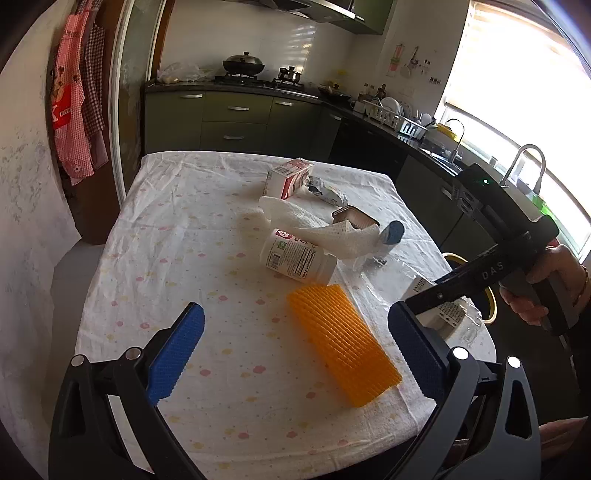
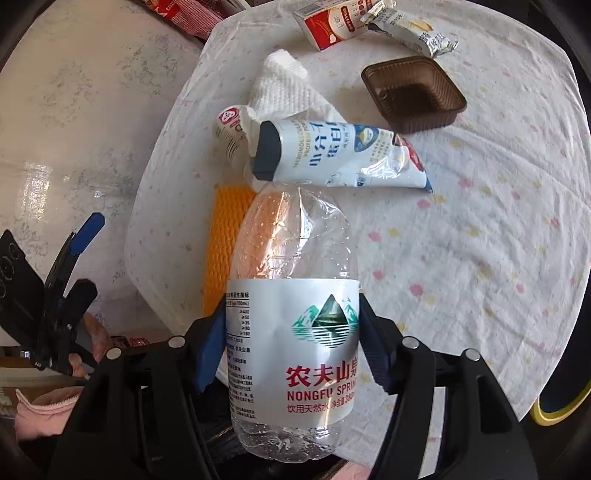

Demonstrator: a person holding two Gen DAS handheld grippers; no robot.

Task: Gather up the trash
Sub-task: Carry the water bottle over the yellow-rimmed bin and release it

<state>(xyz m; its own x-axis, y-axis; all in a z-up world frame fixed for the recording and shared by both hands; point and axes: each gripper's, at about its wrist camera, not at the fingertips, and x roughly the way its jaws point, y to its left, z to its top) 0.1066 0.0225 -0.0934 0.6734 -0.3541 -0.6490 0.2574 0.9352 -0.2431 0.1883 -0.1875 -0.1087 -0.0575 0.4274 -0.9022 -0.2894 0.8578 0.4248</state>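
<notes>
My right gripper (image 2: 291, 328) is shut on a clear Nongfu Spring water bottle (image 2: 295, 325), held above the table's near edge; the bottle also shows in the left wrist view (image 1: 443, 310). My left gripper (image 1: 295, 347) is open and empty, low over the table, with an orange ribbed sheet (image 1: 343, 343) between its blue fingers. Further trash lies on the table: a white pill bottle (image 1: 295, 258), a crumpled paper towel (image 1: 321, 225), a white pouch with a dark cap (image 2: 340, 155), a brown plastic tray (image 2: 413, 96), a red-and-white carton (image 1: 288, 177) and a foil wrapper (image 2: 413, 33).
The table (image 1: 177, 229) has a white spotted cloth. A yellow-rimmed bin (image 1: 491, 302) stands off its right edge. Kitchen counters, a stove and a sink (image 1: 443, 158) lie behind. Aprons (image 1: 77, 110) hang at the left.
</notes>
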